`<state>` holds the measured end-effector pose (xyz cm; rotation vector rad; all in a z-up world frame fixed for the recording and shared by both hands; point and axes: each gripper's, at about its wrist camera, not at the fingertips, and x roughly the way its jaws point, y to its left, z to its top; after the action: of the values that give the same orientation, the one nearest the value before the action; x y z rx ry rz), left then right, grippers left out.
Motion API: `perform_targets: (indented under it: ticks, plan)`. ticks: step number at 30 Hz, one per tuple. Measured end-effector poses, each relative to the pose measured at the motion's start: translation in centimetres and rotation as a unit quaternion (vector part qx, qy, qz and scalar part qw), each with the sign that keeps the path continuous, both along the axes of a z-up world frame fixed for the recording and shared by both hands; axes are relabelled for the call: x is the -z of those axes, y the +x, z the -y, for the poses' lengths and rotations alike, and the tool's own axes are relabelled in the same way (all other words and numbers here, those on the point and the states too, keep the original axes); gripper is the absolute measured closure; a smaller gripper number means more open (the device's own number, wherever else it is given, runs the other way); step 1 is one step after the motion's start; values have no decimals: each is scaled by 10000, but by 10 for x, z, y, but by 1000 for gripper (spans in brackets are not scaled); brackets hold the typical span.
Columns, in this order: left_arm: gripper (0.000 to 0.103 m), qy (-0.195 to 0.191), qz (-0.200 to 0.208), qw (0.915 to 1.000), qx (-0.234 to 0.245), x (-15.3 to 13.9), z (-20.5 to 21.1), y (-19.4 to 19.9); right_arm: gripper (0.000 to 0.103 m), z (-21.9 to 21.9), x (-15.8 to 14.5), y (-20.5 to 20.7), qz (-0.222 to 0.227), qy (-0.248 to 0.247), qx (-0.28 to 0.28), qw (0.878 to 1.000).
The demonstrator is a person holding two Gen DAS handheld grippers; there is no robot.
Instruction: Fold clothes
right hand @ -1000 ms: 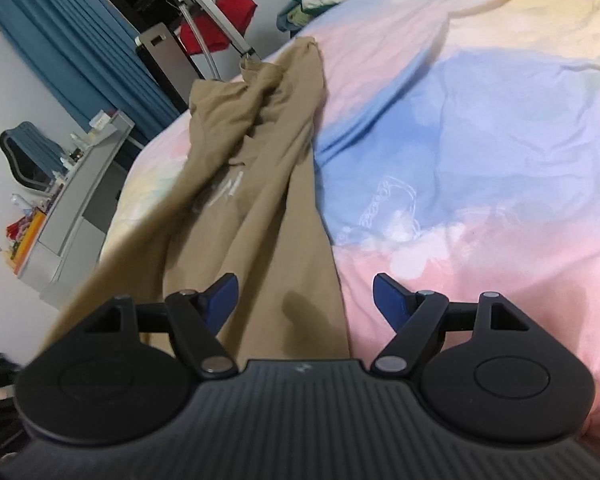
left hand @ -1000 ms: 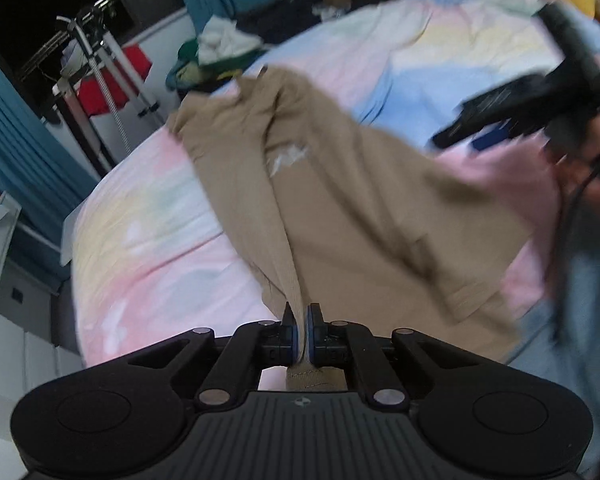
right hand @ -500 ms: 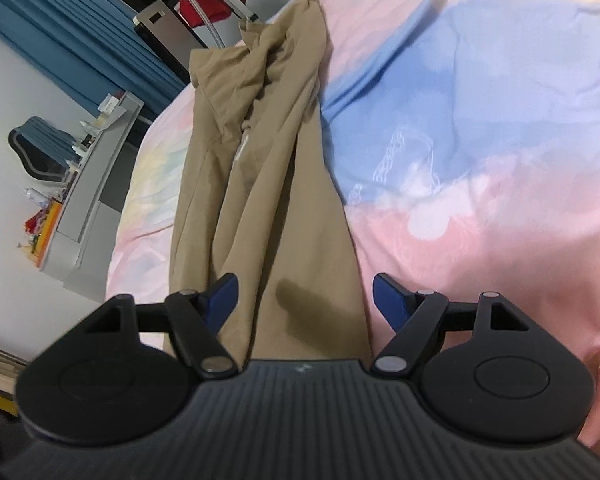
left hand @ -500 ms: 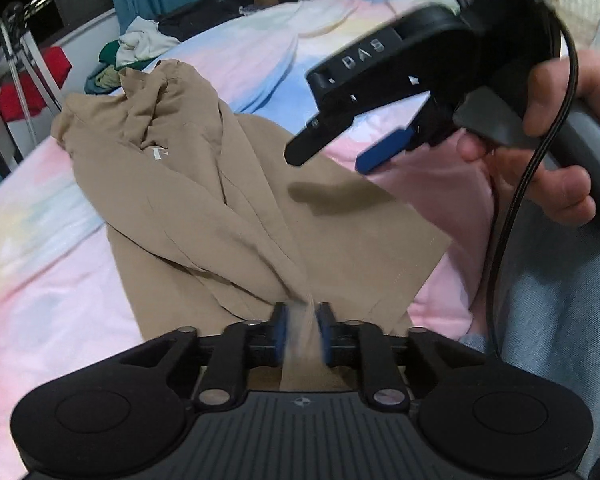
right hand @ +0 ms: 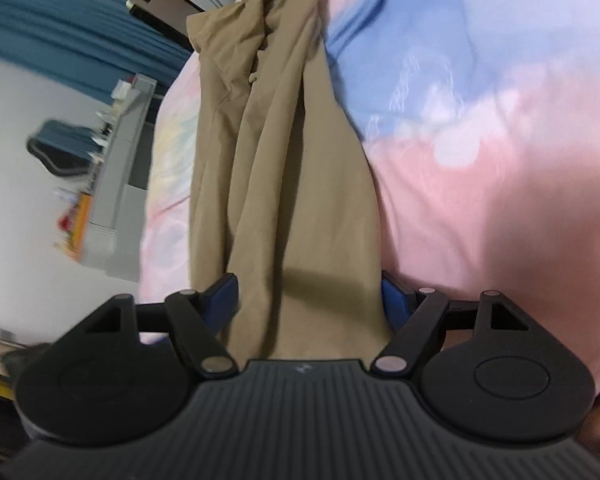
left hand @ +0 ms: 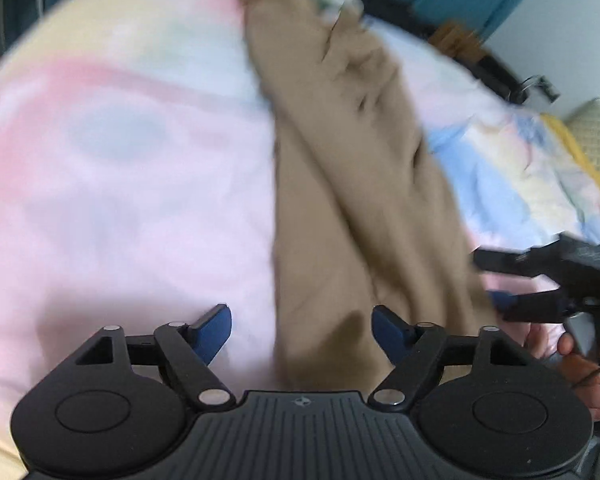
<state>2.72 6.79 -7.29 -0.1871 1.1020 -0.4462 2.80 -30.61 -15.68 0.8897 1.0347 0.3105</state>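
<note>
1. Lying lengthwise on the pastel bedspread (left hand: 112, 208): tan garment (left hand: 364, 216), gathered into a long narrow strip, far end bunched and creased near the bed's far edge. Judging: laid out long like this to set up a cross fold.
2. Hovering over the garment's near end: left gripper (left hand: 301, 326), jaws just opening, now standing wide. Cloth lying under the gap, nearer the right blue pad (left hand: 388, 330); left pad (left hand: 214, 330) over bare bedspread. Pads not pressing on fabric, so nothing held. Judging: hem just released after being laid down.
3. Sitting low over the same near end in the right wrist view: right gripper (right hand: 310, 294), jaws spread wide, garment (right hand: 284, 184) filling the gap between them. Both blue pads at the cloth's side edges; touching or just beside, cannot tell. No pinch showing, nothing lifted.
4. Showing at the right edge of the left wrist view: right gripper (left hand: 500, 280) again, fingers apart, with the person's hand (left hand: 580, 364) wrapped round its handle.
5. Blurring heavily in the left view; fine creases near the collar end not readable.
6. Judging progress: lengthwise folding done, cross fold not yet made; next grab probably needing both near corners.
</note>
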Motion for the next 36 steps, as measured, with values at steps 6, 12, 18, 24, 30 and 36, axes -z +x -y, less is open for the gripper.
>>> perform_targets:
  ticks: [6,12,18,24,30,36]
  plan:
    - [26,-624,-260,9963,527,-2,7,-6,27,-16,1,-7,-85,449,-538,9975]
    - [41,-564,-392,9945,786,-1,15,-13,35,-35,-1,-17,-241,-154,-673,9973]
    - [61,-591,-273,9931,973,-3,13,-21,78,-53,-11,-32,-2,-664,-808,9945]
    - [98,-766,-163,9937,796,-7,5,-18,93,-49,-27,-43,468,-694,-609,9946]
    - [99,-1123,405,9900,750,-59,0,-24,93,-32,-65,-50,1108,-425,-378,9922]
    - [99,-1118,1187,9838,749,-137,0,-41,93,-12,-134,-51,1937,-188,-156,9808]
